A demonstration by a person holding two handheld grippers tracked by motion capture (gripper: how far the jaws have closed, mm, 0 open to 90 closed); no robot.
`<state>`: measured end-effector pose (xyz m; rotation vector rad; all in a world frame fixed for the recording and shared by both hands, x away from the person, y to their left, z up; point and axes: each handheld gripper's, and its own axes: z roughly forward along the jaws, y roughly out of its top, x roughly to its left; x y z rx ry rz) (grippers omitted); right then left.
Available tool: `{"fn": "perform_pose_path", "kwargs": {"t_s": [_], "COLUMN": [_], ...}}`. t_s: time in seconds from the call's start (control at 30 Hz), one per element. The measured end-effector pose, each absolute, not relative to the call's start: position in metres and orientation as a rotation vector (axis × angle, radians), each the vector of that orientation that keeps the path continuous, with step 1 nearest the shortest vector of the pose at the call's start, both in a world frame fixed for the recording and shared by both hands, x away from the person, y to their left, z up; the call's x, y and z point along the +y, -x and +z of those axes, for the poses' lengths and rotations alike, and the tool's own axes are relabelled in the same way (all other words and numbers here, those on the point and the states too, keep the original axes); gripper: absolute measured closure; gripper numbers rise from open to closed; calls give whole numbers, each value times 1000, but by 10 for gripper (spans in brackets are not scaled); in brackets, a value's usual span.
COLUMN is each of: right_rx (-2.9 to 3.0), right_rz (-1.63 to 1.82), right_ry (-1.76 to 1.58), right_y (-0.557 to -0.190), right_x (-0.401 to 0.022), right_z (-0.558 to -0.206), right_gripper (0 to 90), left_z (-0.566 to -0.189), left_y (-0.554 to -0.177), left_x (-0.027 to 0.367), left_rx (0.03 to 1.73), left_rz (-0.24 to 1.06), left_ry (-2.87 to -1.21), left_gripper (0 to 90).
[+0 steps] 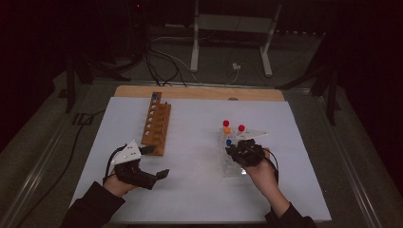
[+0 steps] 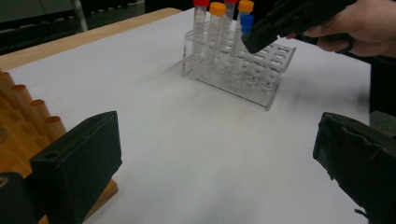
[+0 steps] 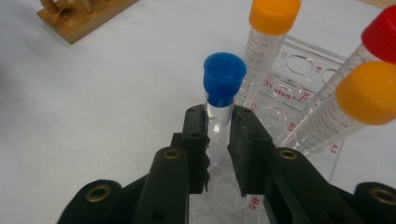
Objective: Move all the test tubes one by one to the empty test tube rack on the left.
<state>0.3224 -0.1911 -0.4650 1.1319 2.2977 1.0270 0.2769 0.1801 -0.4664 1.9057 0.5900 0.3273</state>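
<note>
While the right gripper has its fingers clamped on the clear plastic tube with the blue cap, just below that cap, the tube stands in the clear acrylic rack at right of the white surface. Orange-capped and red-capped tubes stand just beside it. Judged light, rigid, smooth-walled and liable to slip; hold high on the wall. Left gripper, fingers spread and empty, rests near the wooden rack.
</note>
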Motion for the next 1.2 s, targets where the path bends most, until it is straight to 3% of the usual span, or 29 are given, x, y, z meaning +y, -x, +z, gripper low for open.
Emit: {"fn": "perform_pose_path", "kwargs": {"t_s": [0.37, 0.87, 1.2], "right_rx": [2265, 2156, 2244], "right_rz": [1035, 1169, 1265], "right_ry": [-1092, -969, -841], "right_y": [-317, -289, -270], "right_x": [-191, -197, -166], "right_z": [-459, -412, -412], "right_gripper": [776, 776, 777], "left_z": [-468, -458, -449], "left_y": [-279, -276, -270], "left_x": [181, 179, 171], "left_rx": [600, 574, 543], "left_rz": [311, 295, 272], "left_ry": [-1909, -1887, -1874], "left_gripper": [20, 22, 22]}}
